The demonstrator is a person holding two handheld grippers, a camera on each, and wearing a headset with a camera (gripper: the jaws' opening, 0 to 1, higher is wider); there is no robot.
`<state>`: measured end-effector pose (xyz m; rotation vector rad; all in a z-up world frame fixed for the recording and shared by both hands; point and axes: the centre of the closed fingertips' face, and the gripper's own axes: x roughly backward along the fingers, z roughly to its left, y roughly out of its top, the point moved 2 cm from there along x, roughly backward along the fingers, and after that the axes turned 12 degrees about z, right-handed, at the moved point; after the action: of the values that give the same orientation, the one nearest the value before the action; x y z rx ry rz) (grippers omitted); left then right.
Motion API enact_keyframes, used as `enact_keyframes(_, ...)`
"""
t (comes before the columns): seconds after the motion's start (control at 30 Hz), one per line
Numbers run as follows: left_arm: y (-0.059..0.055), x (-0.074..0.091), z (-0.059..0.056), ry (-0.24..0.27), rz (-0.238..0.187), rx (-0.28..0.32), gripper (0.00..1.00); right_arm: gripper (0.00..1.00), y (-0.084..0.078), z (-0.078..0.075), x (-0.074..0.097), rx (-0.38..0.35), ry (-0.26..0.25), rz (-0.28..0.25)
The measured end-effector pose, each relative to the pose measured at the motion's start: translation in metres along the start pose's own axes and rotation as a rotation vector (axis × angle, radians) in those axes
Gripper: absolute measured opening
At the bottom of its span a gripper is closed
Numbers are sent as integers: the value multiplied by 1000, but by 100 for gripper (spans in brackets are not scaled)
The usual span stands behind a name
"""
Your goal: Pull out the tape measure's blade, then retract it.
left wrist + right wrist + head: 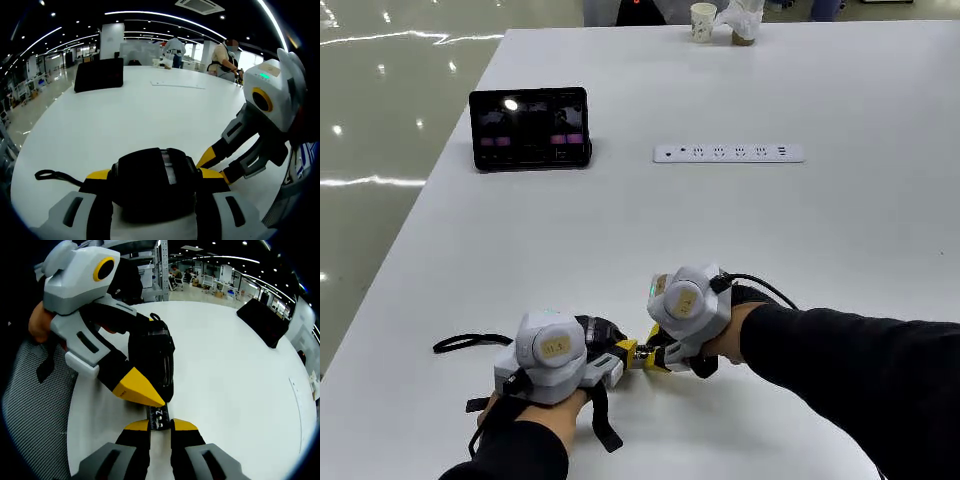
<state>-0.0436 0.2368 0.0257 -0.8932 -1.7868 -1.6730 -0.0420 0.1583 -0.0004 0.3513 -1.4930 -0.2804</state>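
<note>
A black tape measure (601,333) lies on the white table (720,220) near the front edge, with its black wrist strap (460,343) trailing to the left. My left gripper (610,352) is shut on its case (155,182), yellow fingertips (97,175) on either side. My right gripper (646,358) comes in from the right and is shut on the blade (159,418). Only a short length with printed numbers shows between its yellow tips and the case (150,357). In the left gripper view the right gripper (215,161) sits just right of the case.
A dark tablet (530,128) stands at the back left, near the table's left edge. A white power strip (728,153) lies mid-table. A paper cup (703,22) and a crumpled wrapper (742,22) sit at the far edge. People stand in the background (222,57).
</note>
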Motion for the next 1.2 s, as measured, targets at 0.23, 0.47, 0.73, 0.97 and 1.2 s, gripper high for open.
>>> enact_keyframes(0.23, 0, 0, 0, 0, -1, 0, 62, 12, 3, 0, -1, -13, 9, -27)
enact_keyframes(0.47, 0, -1, 1, -1, 0, 0, 62, 12, 4, -1, -2, 0, 24, -27)
enact_keyframes(0.73, 0, 0, 1, -3, 0, 2, 62, 12, 9, 0, -4, 11, 26, -35)
enact_keyframes(0.97, -1, 0, 1, -3, -1, 3, 62, 12, 13, 1, -4, 6, 12, -38)
enact_keyframes(1.2, 0, 0, 1, -4, 1, 5, 62, 12, 15, 2, -6, 5, 6, -42)
